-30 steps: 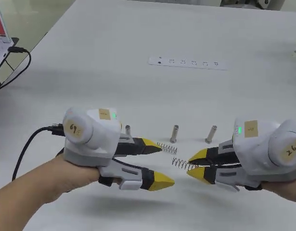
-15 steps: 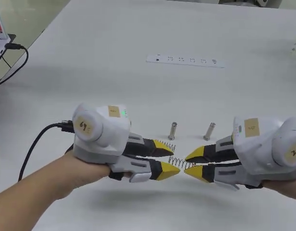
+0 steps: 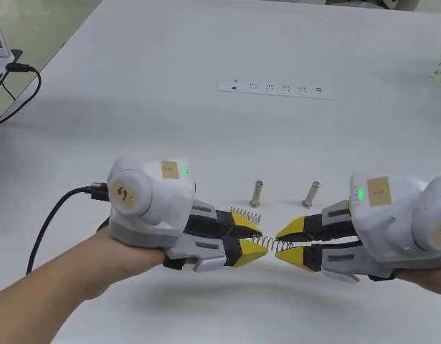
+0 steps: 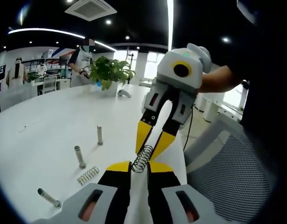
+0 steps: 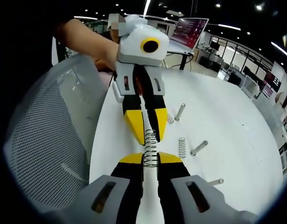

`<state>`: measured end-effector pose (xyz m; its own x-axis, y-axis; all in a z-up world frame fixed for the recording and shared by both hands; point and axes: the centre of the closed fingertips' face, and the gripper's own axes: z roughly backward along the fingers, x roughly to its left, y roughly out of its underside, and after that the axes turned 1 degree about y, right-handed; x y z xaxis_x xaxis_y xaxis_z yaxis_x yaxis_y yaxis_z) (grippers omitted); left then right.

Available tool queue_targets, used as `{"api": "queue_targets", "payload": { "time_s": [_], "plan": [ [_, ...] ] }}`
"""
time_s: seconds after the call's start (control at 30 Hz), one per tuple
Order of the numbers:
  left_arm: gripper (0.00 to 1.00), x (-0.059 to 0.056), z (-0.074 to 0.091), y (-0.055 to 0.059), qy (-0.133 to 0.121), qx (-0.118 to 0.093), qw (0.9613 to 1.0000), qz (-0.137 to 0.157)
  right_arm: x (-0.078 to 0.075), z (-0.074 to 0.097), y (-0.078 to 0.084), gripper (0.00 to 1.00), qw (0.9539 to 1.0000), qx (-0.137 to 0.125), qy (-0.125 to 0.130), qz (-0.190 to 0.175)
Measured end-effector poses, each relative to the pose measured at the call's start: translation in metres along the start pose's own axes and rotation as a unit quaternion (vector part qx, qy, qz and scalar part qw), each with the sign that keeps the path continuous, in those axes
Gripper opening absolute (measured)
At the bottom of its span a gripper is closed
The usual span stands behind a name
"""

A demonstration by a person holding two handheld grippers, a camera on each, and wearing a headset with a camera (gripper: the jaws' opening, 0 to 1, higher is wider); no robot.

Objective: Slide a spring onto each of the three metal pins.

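Left gripper [image 3: 263, 241] & right gripper [image 3: 280, 245] both clenched on thin coiled steel spring [image 5: 150, 144] mid-frame: free one end, then thread over short upright metal pin [image 3: 257, 193] just above.

Bright even overhead light, soft shadows, fisheye edges perhaps blurred

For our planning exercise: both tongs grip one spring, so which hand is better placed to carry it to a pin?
Probably right: a bare pin stands just beyond the right tongs, while a loose spring lies by the left tongs.
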<state>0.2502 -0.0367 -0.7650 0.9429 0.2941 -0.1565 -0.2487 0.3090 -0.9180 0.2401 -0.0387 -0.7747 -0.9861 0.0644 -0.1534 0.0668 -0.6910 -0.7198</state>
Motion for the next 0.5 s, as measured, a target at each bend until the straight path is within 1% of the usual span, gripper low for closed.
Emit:
{"api": "queue_targets", "payload": {
  "time_s": [0.27,0.5],
  "plan": [
    [0.04,-0.0029,0.0019,-0.0019,0.002,-0.004,0.9999,-0.011,0.0012,0.0014,-0.0023,0.08,1.0,-0.007,-0.001,0.003],
    [0.03,-0.0046,0.0025,-0.0022,0.005,-0.004,1.0,-0.007,0.0028,0.0021,-0.0029,0.08,0.9999,-0.01,-0.004,0.003]
  ]
}}
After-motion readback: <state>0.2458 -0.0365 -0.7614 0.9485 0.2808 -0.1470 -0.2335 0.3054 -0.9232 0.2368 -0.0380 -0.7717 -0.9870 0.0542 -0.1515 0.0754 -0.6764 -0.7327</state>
